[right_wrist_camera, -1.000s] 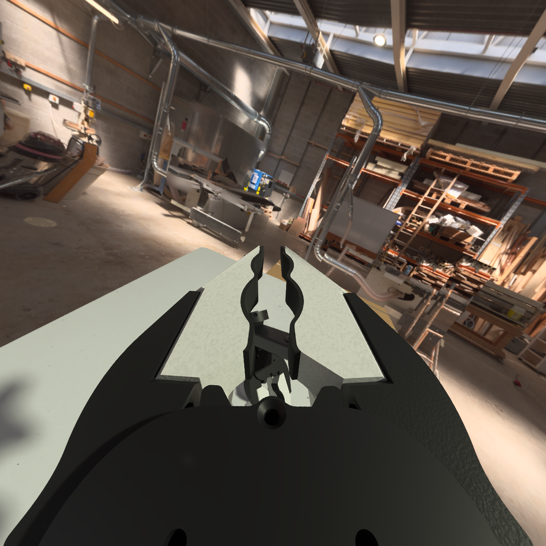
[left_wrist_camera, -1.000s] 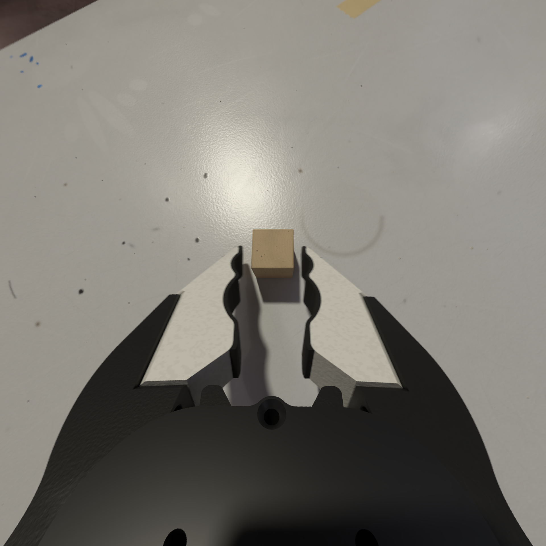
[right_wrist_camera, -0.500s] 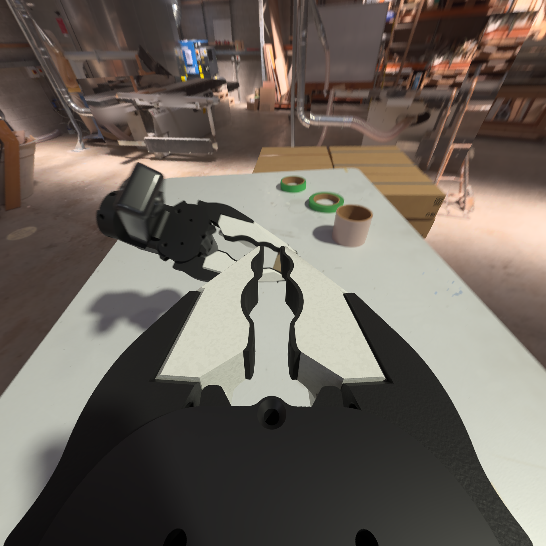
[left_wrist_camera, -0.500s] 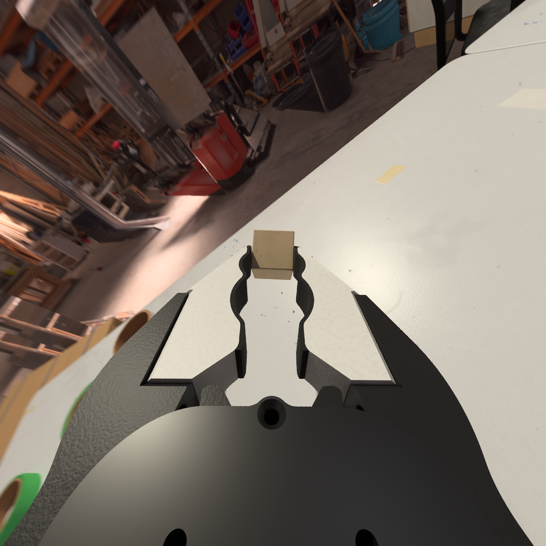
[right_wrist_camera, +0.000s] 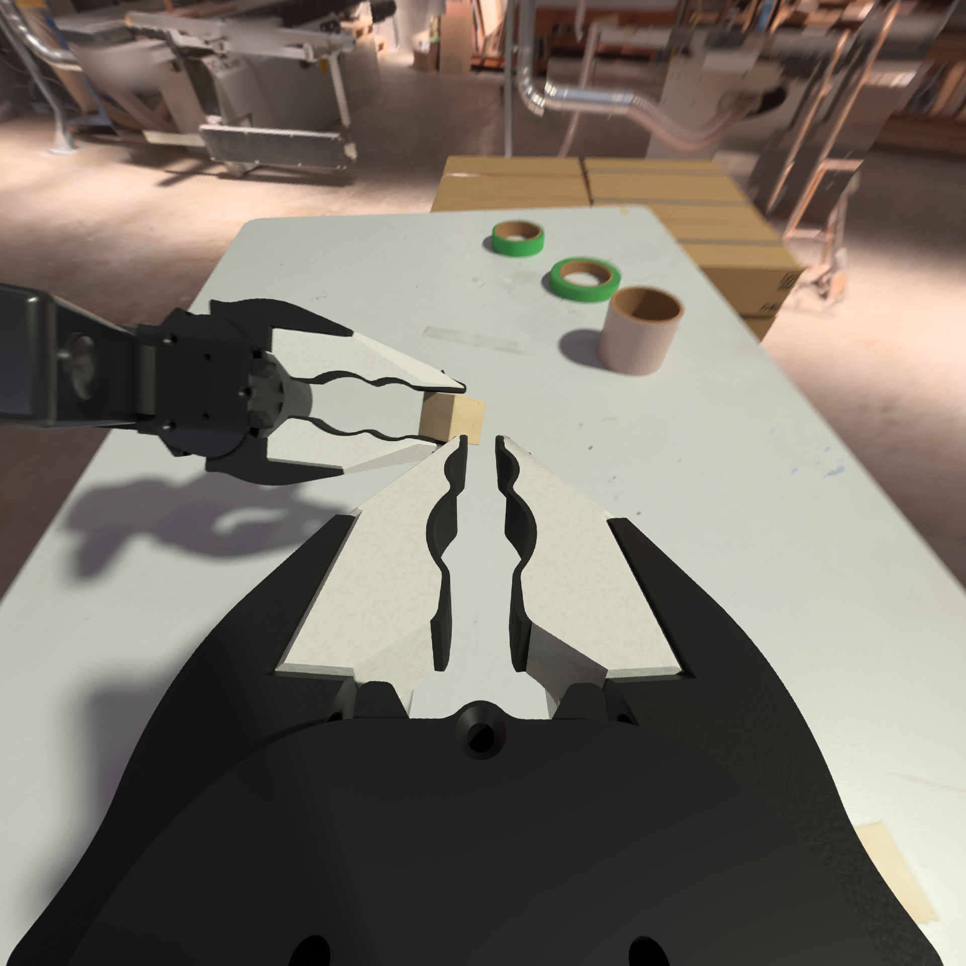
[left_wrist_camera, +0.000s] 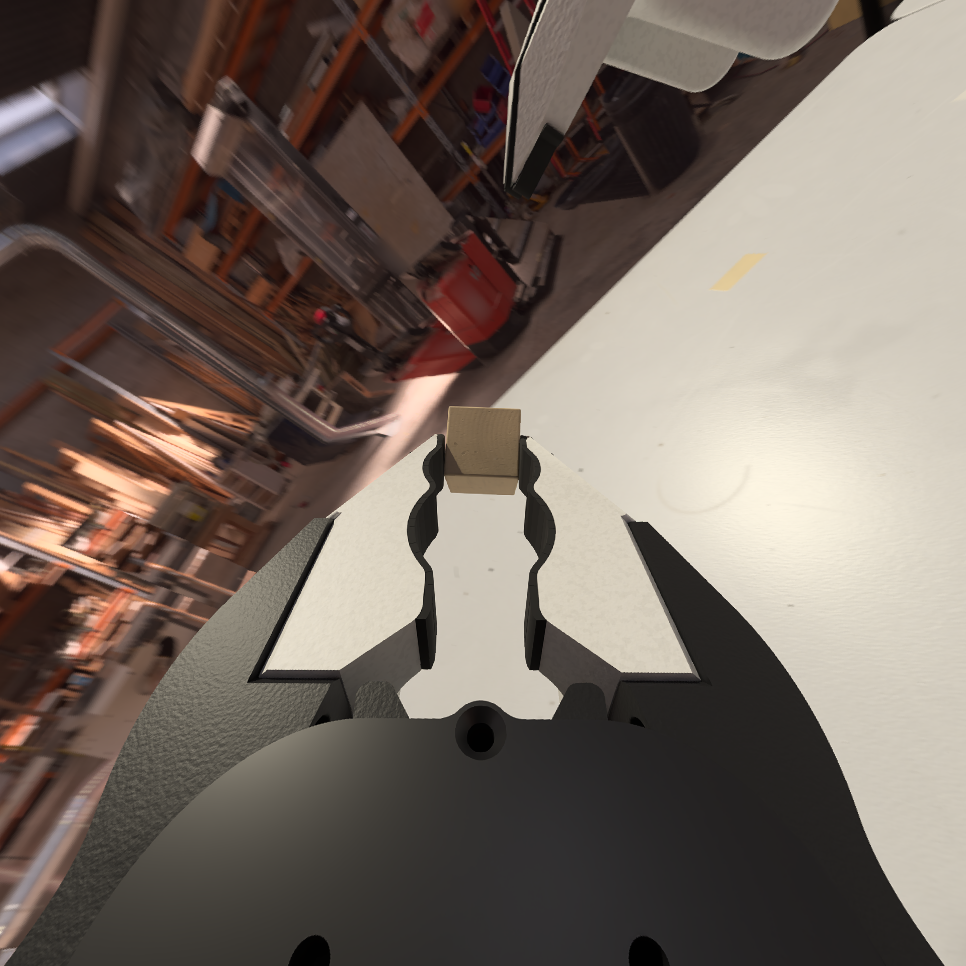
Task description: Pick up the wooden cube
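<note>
Aloft now, the wooden cube [left_wrist_camera: 483, 456] sits pinched at the very tips of the left gripper [left_wrist_camera: 482, 460], whose jaws are closed against its two sides — in the right wrist view the block [right_wrist_camera: 452, 418] hangs clear of the white table [right_wrist_camera: 679, 522], shadow at 8 o'clock below it. The right gripper [right_wrist_camera: 478, 440], empty with jaws narrowly parted, hovers just beside the cube. Judged from this, the pickup is essentially made; the shallow tip grip calls for a steady hold. Two green tape rolls [right_wrist_camera: 585, 278] and a cardboard tube [right_wrist_camera: 641, 330] lie toward 1 o'clock.
</note>
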Tool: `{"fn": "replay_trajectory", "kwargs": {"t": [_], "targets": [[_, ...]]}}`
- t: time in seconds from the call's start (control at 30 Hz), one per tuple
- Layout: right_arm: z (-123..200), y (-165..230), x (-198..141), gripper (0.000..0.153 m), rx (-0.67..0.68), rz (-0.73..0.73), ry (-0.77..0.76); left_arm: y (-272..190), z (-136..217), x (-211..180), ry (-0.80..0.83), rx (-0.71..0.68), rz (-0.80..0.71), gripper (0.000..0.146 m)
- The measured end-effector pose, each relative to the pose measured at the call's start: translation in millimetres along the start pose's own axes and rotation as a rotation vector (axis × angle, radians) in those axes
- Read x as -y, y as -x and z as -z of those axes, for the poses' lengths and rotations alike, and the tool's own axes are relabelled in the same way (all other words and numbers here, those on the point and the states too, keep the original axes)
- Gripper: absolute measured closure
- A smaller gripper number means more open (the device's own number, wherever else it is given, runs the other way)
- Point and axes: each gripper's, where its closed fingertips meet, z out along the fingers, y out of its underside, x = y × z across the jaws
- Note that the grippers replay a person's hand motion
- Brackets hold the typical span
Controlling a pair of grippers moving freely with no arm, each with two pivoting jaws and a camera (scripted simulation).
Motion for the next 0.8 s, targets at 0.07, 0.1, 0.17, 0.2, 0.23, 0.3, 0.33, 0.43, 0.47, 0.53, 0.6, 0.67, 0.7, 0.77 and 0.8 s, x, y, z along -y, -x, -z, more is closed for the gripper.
{"fn": "replay_trajectory", "kwargs": {"t": [0.07, 0.1, 0.17, 0.2, 0.23, 0.3, 0.33, 0.43, 0.47, 0.53, 0.6, 0.67, 0.7, 0.77, 0.8], "targets": [[1, 6, 8, 0.142, -0.037, 0.067, -0.039, 8, 7, 5, -0.020, 0.060, -0.075, 0.118], [2, 9, 11, 0.142, -0.051, 0.092, -0.058, 12, 10, 7, -0.027, 0.090, -0.107, 0.118], [2, 20, 20, 0.142, -0.034, 0.156, -0.122, 17, 17, 8, -0.043, 0.138, -0.161, 0.118], [1, 22, 23, 0.142, -0.042, 0.176, -0.145, 19, 20, 9, -0.046, 0.160, -0.184, 0.118], [0, 25, 24, 0.142, -0.053, 0.202, -0.160, 22, 22, 9, -0.048, 0.183, -0.206, 0.118], [-1, 26, 26, 0.142, -0.087, 0.257, -0.184, 25, 26, 11, -0.059, 0.216, -0.246, 0.118], [-2, 27, 27, 0.142, -0.103, 0.282, -0.195, 27, 28, 12, -0.059, 0.230, -0.261, 0.118], [-5, 30, 27, 0.142, -0.106, 0.321, -0.222, 32, 33, 15, -0.067, 0.262, -0.285, 0.118], [-6, 31, 26, 0.142, -0.094, 0.322, -0.223, 33, 34, 16, -0.066, 0.270, -0.294, 0.118], [-7, 32, 28, 0.142, -0.085, 0.331, -0.248, 33, 35, 17, -0.064, 0.276, -0.316, 0.118], [-8, 32, 27, 0.142, -0.083, 0.345, -0.257, 32, 36, 20, -0.071, 0.284, -0.341, 0.118], [-9, 32, 27, 0.142, -0.083, 0.366, -0.273, 30, 38, 23, -0.077, 0.288, -0.359, 0.118], [-10, 32, 26, 0.142, -0.082, 0.365, -0.269, 28, 38, 25, -0.079, 0.286, -0.367, 0.118], [-10, 33, 27, 0.142, -0.077, 0.368, -0.296, 27, 41, 32, -0.091, 0.303, -0.401, 0.118], [-9, 33, 28, 0.142, -0.077, 0.384, -0.322, 27, 43, 34, -0.089, 0.313, -0.423, 0.118]]}}
